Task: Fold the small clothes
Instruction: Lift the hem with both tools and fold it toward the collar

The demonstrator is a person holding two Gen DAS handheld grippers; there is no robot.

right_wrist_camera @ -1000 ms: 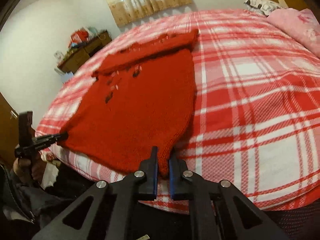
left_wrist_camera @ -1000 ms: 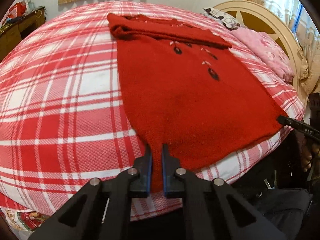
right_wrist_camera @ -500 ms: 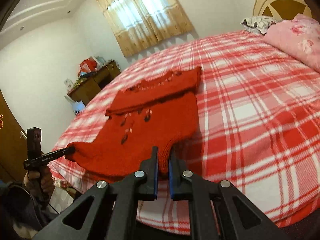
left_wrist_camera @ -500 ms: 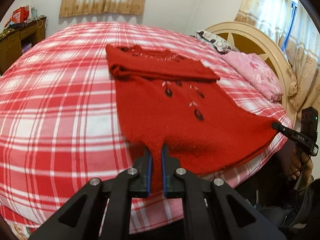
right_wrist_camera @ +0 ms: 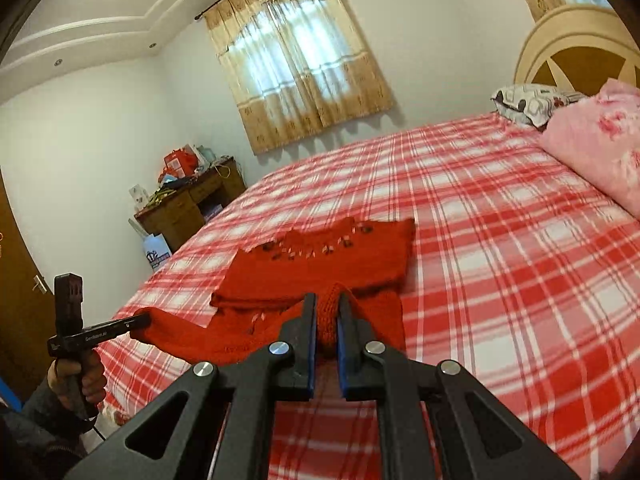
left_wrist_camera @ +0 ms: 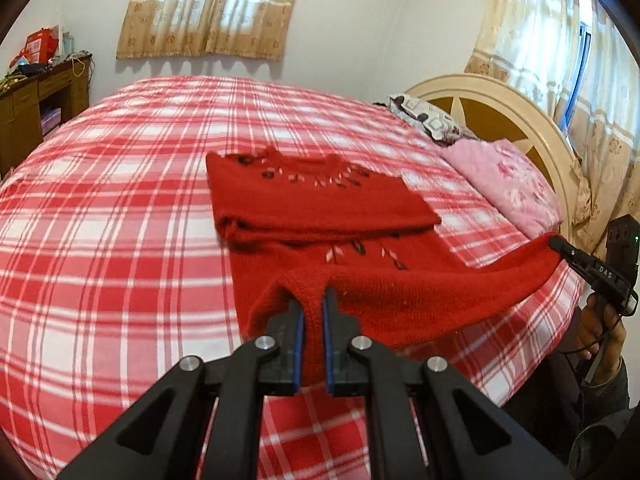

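Observation:
A red knit sweater [left_wrist_camera: 320, 208] with dark and pale stitched marks lies on the plaid bed, its sleeves folded across the chest. My left gripper [left_wrist_camera: 312, 300] is shut on one bottom corner of the sweater. My right gripper [right_wrist_camera: 326, 308] is shut on the other bottom corner. Both corners are lifted off the bed, so the hem [left_wrist_camera: 440, 284] hangs between them above the lower body. The right gripper also shows in the left wrist view [left_wrist_camera: 560, 245], and the left gripper shows in the right wrist view [right_wrist_camera: 138, 322]. The sweater also shows in the right wrist view [right_wrist_camera: 320, 264].
The bed has a red and white plaid cover [left_wrist_camera: 100, 220]. A pink folded blanket [left_wrist_camera: 508, 176] and a patterned pillow [left_wrist_camera: 428, 120] lie by the cream headboard [left_wrist_camera: 500, 104]. A wooden desk [right_wrist_camera: 192, 204] with clutter stands by the far wall. The bed's near edge is just below the grippers.
Both grippers have risen and moved forward over the bed, lifting the sweater's bottom hem off the cover and carrying it toward the collar.

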